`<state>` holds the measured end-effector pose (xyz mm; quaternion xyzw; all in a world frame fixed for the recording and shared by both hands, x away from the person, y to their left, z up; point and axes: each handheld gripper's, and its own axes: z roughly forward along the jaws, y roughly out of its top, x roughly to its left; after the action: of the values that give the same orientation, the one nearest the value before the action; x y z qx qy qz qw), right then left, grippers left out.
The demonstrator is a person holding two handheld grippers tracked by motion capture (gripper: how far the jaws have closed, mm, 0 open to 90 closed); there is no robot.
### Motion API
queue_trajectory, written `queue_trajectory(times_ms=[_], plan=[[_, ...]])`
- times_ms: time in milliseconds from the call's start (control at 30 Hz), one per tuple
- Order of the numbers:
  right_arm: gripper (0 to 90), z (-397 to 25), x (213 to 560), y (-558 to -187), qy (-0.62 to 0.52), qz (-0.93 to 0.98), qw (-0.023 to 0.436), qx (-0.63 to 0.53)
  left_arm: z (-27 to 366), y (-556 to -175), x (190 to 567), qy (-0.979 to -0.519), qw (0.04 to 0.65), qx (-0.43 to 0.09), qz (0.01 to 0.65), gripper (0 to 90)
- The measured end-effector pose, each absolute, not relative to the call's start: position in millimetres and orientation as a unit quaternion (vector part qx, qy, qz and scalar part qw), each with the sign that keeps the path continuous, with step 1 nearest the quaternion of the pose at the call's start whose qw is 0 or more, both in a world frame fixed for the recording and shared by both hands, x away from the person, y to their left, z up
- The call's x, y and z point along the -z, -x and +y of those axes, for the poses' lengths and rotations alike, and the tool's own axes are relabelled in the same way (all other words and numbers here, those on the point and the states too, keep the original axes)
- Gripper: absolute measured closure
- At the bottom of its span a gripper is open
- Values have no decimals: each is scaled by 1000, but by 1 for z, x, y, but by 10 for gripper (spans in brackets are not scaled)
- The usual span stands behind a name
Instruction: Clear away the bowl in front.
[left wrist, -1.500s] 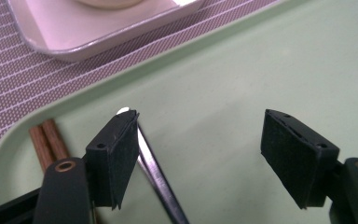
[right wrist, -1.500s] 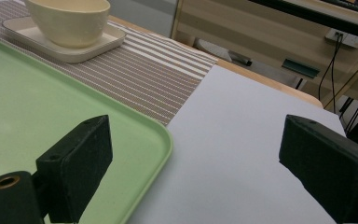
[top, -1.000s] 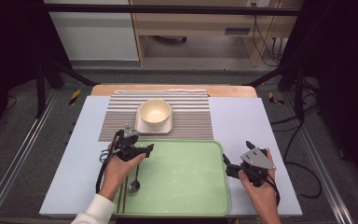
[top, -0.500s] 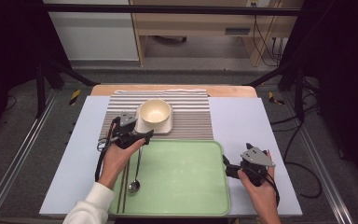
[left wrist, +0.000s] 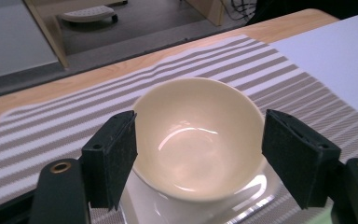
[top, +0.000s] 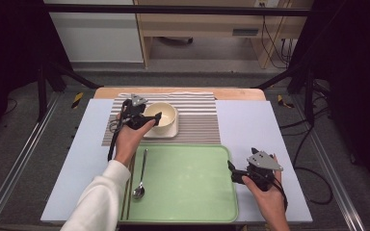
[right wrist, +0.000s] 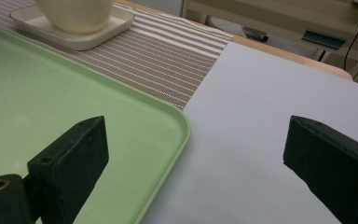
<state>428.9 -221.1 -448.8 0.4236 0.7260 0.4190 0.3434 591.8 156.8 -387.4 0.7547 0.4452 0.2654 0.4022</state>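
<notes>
A metal spoon (top: 139, 179) and thin chopsticks (top: 126, 192) lie at the left edge of the pale green plastic tray (top: 192, 192), well behind the left gripper (top: 144, 118). That gripper's jaws stand spread to either side of the glossy cream ceramic bowl (left wrist: 198, 135), which sits on a square white saucer (top: 169, 131) on the striped placemat (top: 197, 122). The right gripper (top: 233, 172) is open at the tray's right rim.

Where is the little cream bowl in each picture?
High view: the bowl sits top middle on its square plate, just right of the left tongs.
Left gripper view: it is in the centre, between the open jaws.
Right gripper view: its bottom peeks in at the top left.
Shared landmark: the striped mat.
</notes>
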Motion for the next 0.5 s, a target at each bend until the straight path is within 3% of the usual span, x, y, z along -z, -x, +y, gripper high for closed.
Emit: queue_trajectory(times_ms=[500], plan=[[99,-221,449,-428,-423,729,339,-417,156,-620,398,-742,380,-280,475,370]])
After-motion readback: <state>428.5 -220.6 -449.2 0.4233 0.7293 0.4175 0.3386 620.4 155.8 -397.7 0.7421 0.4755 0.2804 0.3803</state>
